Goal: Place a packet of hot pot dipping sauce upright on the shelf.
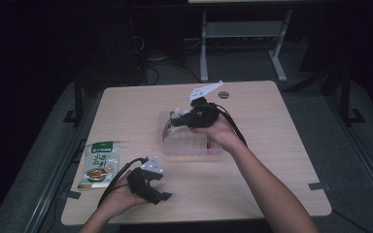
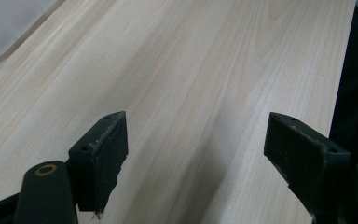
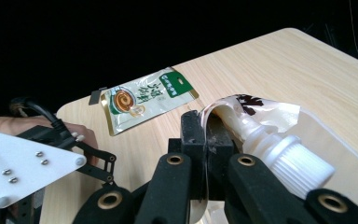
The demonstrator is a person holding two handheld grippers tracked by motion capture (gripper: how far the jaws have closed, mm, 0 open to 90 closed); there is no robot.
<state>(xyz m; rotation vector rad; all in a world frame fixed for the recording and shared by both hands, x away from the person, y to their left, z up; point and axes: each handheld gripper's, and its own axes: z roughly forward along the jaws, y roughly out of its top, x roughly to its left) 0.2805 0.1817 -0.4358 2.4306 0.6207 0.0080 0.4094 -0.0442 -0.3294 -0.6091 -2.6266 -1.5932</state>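
My right gripper (image 3: 206,133) is shut on a soft spouted pouch (image 3: 254,116) with a white ribbed cap (image 3: 291,161); the film is pinched flat between the jaws. In the high view that gripper (image 1: 174,121) hangs over the left part of a clear plastic tray (image 1: 194,145) in the middle of the table. My left gripper (image 1: 164,196) rests near the front left edge, and in its own view it (image 2: 193,154) stands open over bare wood with nothing between the jaws. A green and white flat packet (image 1: 98,164) lies on the table's left side, seen again as the packet (image 3: 144,99).
The light wooden table (image 1: 272,160) has bare room on its right half and along the front. A small dark disc (image 1: 223,94) sits near the far edge. A white table frame (image 1: 243,43) and cables stand on the floor beyond.
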